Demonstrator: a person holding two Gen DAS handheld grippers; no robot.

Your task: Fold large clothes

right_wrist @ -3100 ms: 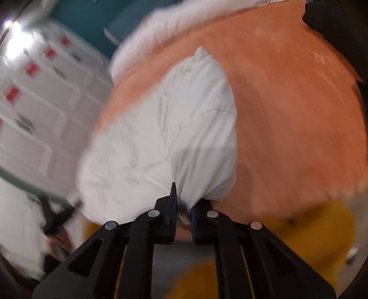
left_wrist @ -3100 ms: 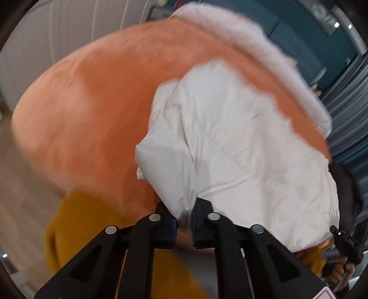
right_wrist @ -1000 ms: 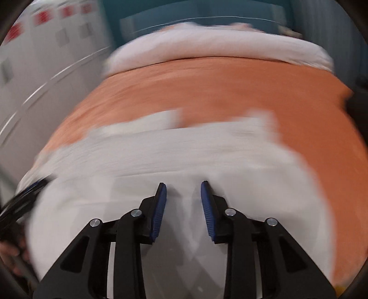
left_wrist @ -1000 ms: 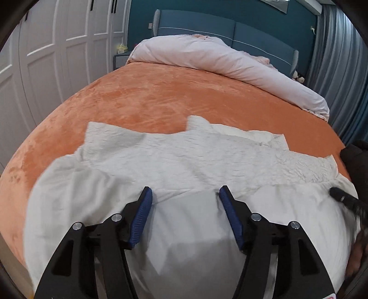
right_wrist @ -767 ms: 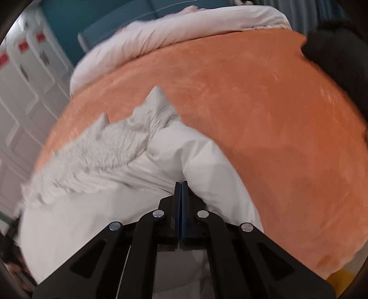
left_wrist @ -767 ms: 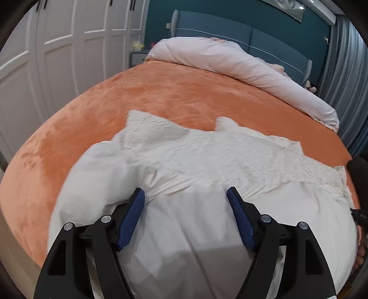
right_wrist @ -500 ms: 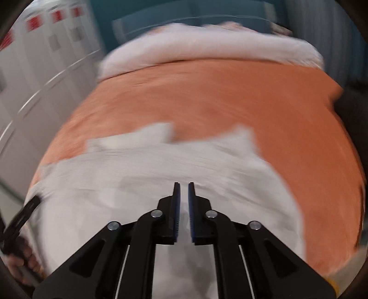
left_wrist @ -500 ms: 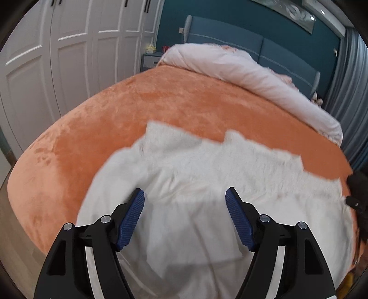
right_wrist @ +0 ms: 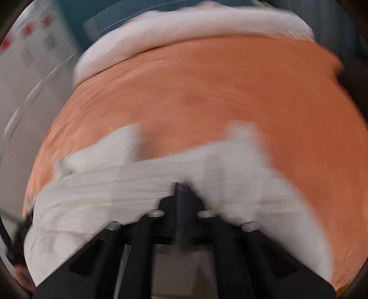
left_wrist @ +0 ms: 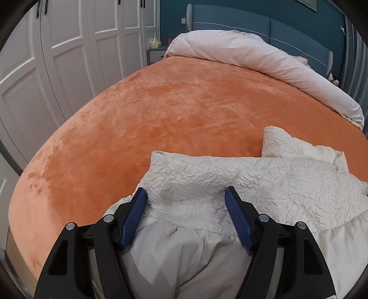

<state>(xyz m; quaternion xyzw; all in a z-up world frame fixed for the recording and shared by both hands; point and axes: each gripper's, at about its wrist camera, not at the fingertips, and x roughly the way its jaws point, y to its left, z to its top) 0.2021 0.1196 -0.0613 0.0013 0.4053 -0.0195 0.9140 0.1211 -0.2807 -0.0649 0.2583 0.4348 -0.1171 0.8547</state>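
Observation:
A large white garment (left_wrist: 264, 179) lies spread on the near part of the orange bed cover (left_wrist: 184, 103), crinkled top half away from me, smooth skirt toward me. My left gripper (left_wrist: 184, 191) stands open low over the garment's left shoulder part. A hump of crinkled cloth sits between its blue pads (left_wrist: 134, 214), which do not squeeze it. In the blurred right wrist view the garment (right_wrist: 138, 184) stretches across the bed. My right gripper (right_wrist: 181, 186) is shut, its tip down at the cloth. Blur hides whether any cloth is pinched.
A rolled pale duvet (left_wrist: 253, 53) lies along the head of the bed before a blue headboard (left_wrist: 230, 20). White wardrobe doors (left_wrist: 57, 57) line the left side, with a small nightstand (left_wrist: 156, 53) beyond. The bed edge (left_wrist: 20, 230) drops off at lower left.
Both grippers held the garment up three seconds ago; it now lies on the bed. The left gripper slid toward the garment's left shoulder, still open. The right jaws went from a narrow gap to shut.

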